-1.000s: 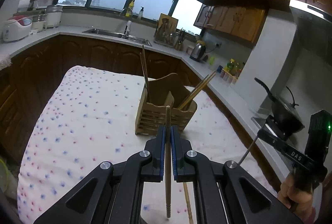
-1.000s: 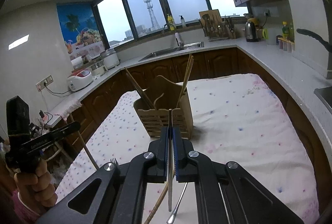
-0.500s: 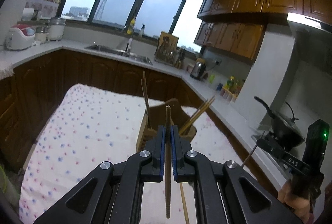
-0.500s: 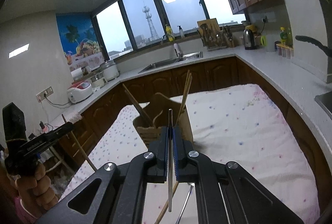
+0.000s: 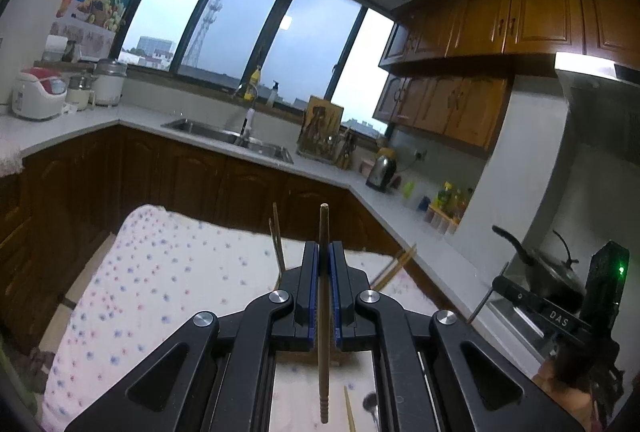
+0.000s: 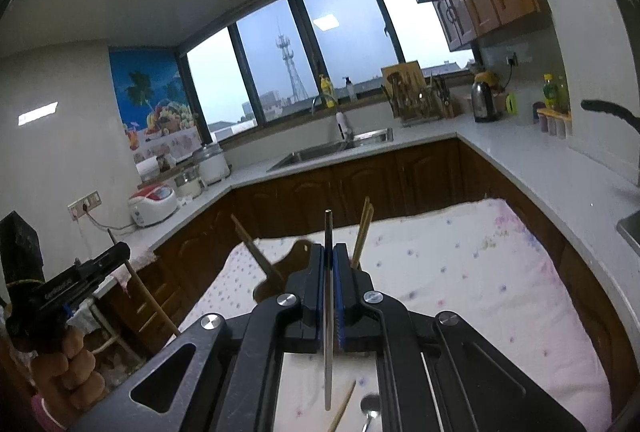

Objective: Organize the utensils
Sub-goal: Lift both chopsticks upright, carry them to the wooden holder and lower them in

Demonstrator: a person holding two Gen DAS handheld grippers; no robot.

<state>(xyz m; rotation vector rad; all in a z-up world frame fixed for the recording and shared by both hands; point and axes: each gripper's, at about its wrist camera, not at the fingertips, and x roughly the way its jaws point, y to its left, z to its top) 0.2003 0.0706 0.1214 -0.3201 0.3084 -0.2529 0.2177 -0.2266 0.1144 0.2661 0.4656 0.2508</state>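
My left gripper (image 5: pixel 324 246) is shut on a wooden chopstick (image 5: pixel 323 352) that stands upright between the blue pads. My right gripper (image 6: pixel 330 248) is shut on a thin flat metal utensil (image 6: pixel 328 360), also upright. Both hang above the table. The wooden utensil holder (image 6: pixel 298 252) stands just beyond them, mostly hidden by the fingers. Chopsticks (image 6: pixel 362 232) lean out of the holder and also show in the left wrist view (image 5: pixel 276 240). Each gripper shows in the other's view: the left gripper (image 6: pixel 122 253) and the right gripper (image 5: pixel 498 282).
The table wears a white cloth with small flowers (image 5: pixel 160 272). A loose chopstick (image 6: pixel 342 408) and a spoon (image 6: pixel 368 404) lie on it beneath the grippers. A dark-cabinet counter with a sink (image 5: pixel 228 136) wraps around; a wok (image 5: pixel 552 272) sits on the stove at right.
Both grippers have risen and tipped upward with their utensils still held. The holder has sunk in both views until the fingers hide most of it.
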